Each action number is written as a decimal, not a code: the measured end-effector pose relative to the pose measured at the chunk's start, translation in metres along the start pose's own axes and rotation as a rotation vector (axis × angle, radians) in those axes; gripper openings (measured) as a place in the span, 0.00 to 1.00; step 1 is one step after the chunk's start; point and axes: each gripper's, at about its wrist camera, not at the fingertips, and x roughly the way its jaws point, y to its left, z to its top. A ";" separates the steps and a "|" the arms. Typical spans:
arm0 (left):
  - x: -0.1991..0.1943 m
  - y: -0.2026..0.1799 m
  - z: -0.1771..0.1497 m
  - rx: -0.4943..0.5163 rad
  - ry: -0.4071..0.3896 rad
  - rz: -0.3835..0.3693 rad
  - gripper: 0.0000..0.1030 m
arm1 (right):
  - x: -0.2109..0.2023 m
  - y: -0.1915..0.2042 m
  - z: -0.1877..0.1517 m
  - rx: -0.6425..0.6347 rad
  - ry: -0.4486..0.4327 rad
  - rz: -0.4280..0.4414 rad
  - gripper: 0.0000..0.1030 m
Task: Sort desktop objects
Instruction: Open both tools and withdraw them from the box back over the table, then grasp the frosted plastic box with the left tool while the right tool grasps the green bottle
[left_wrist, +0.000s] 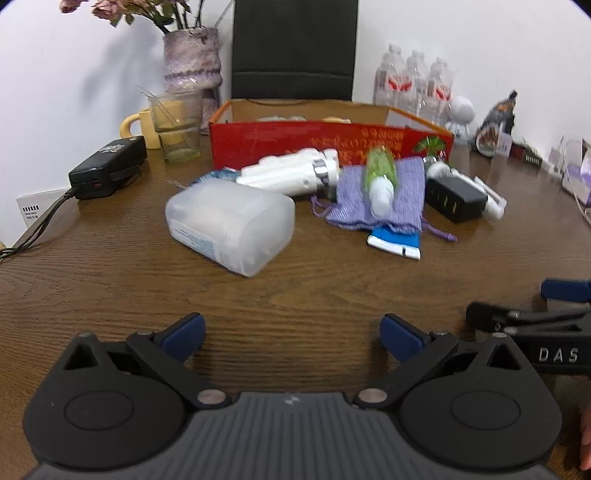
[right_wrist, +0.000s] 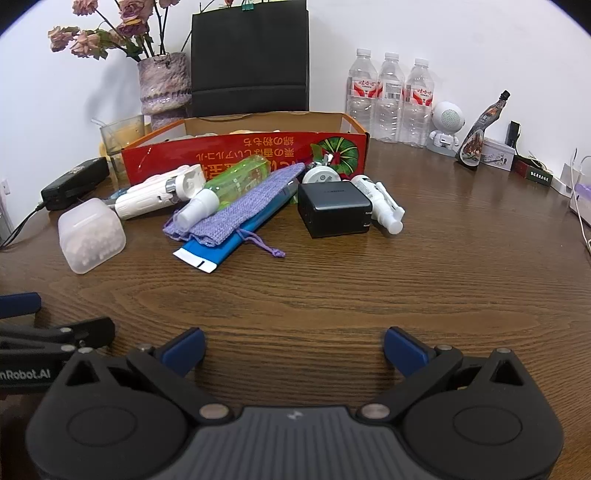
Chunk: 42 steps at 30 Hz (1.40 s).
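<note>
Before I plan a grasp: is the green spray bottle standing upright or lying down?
Lying down. The green spray bottle rests on its side across the purple pouch.

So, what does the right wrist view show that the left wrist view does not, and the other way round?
Only the right wrist view shows the tops of the three water bottles clearly, the clip on the black bag, and the white pump bottle beside the black charger in full. Only the left wrist view shows the yellow mug. Both show the red box, purple pouch, green spray bottle and both grippers, left and right, open.
</note>
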 end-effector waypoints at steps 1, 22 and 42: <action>-0.001 0.006 0.004 -0.001 -0.024 0.004 1.00 | 0.000 -0.001 0.000 0.002 -0.002 0.008 1.00; 0.034 0.031 0.056 0.022 -0.111 0.083 0.85 | 0.077 0.038 0.120 -0.079 -0.044 0.158 0.52; 0.065 0.010 0.069 -0.117 -0.005 0.184 1.00 | 0.005 -0.004 0.036 -0.154 -0.024 0.069 0.29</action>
